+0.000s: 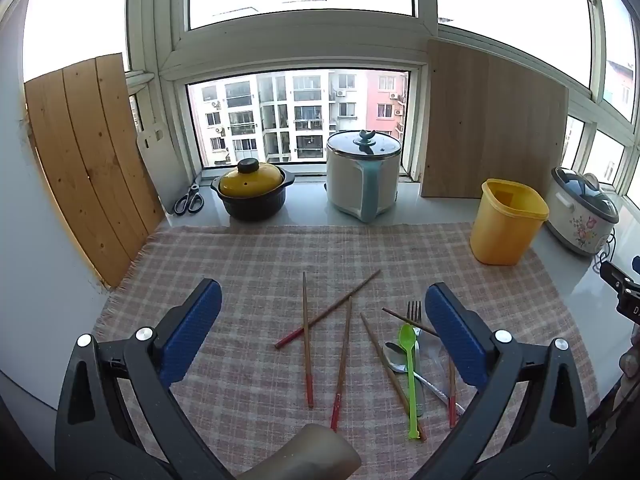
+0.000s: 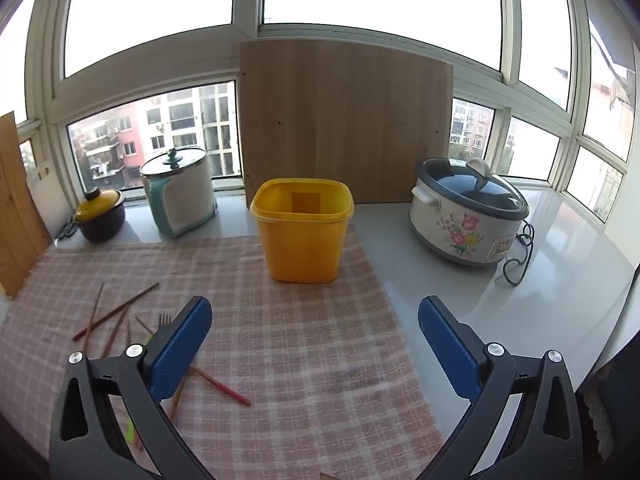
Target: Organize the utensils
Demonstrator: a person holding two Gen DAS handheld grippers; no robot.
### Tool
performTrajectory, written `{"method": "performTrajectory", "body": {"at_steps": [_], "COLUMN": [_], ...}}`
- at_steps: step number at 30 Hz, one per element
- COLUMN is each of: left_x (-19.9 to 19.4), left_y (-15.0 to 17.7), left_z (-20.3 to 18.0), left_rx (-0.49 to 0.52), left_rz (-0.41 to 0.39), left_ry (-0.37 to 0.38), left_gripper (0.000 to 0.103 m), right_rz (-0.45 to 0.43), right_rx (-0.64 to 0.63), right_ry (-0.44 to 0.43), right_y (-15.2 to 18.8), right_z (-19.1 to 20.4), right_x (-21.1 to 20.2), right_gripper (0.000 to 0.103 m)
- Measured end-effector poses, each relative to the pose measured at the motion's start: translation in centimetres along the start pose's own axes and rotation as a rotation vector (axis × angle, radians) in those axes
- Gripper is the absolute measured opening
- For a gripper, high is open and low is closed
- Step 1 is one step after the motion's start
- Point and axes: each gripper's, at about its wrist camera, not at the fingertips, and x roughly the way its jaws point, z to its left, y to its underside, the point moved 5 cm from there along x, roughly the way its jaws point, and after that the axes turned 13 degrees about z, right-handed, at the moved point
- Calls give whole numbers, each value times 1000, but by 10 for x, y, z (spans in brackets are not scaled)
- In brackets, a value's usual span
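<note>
Several red-tipped wooden chopsticks lie scattered on a checked cloth. Beside them, at the right, a green plastic spoon, a metal spoon and a fork are piled together. My left gripper hovers above them, open, nothing between its blue pads. An empty yellow container stands upright at the cloth's far right. My right gripper is open over bare cloth in front of it; the chopsticks lie at its left, partly hidden by its left finger.
Along the windowsill stand a yellow-lidded black pot, a white and blue cooker, a flowered rice cooker with its cord, and scissors. Wooden boards lean against the window; another board stands at the left.
</note>
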Motion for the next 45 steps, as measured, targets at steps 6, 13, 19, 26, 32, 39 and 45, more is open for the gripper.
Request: {"method": "performTrajectory", "body": {"at_steps": [6, 13, 19, 26, 32, 39, 45], "left_x": [-2, 1, 2, 2, 1, 1, 0], "left_y": [-1, 0, 0, 0, 0, 0, -1], "left_z": [5, 4, 4, 4, 3, 2, 1], "left_rx": [-17, -15, -17, -17, -19, -21, -21], "left_rz": [-8, -5, -7, -8, -8, -11, -11], "left_ry": [16, 12, 12, 14, 13, 14, 14], "left_gripper": [103, 103, 103, 103, 103, 103, 103], "right_rz": [0, 6, 6, 4, 4, 5, 6], "right_rx": [-10, -12, -14, -17, -17, -16, -16], "right_ry": [-2, -11, -10, -10, -9, -12, -12], "right_y": [0, -3, -2, -1, -1, -1, 0], "right_z": [6, 4, 5, 6, 6, 6, 7], "right_x": [1, 2, 2, 3, 3, 3, 3], "right_gripper": [102, 102, 102, 102, 102, 102, 102]}}
